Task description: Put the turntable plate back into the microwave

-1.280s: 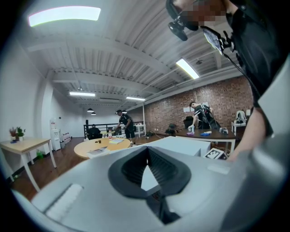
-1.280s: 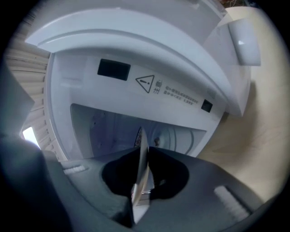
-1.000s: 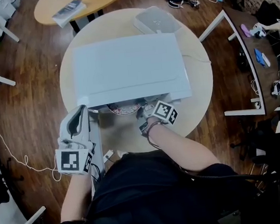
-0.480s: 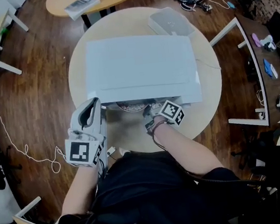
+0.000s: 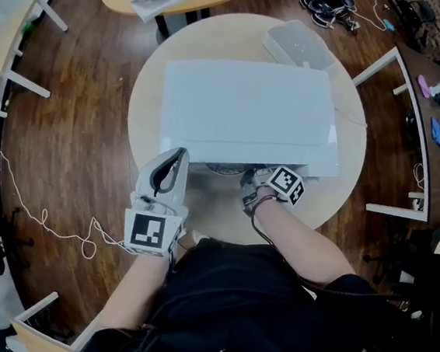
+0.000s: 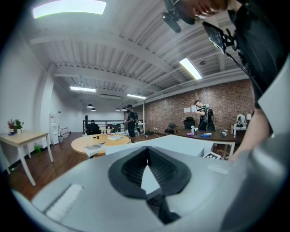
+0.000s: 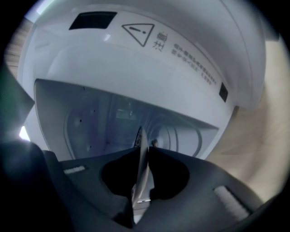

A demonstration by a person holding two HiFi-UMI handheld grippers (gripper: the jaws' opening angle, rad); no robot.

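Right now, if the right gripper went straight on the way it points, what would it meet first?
The right gripper, shut on the glass turntable plate, points into the open microwave. The space ahead looks free; it would probably meet the back wall first, though depth is unclear.

Dark wood floor (image 5: 68, 148), a round pale table (image 5: 143, 101), a brick wall (image 6: 217, 97) and ceiling strip lights (image 6: 190, 68)

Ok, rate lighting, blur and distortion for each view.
Head view: even light, wide-angle bend around the round pale wooden table, top of the white box-shaped microwave nearly washed out. Left gripper view: strong fisheye, black corners, glaring ceiling strip light. Right gripper view: dim cavity; the clear glass turntable plate, edge-on in the right gripper, looks soft, the warning triangle sharper.
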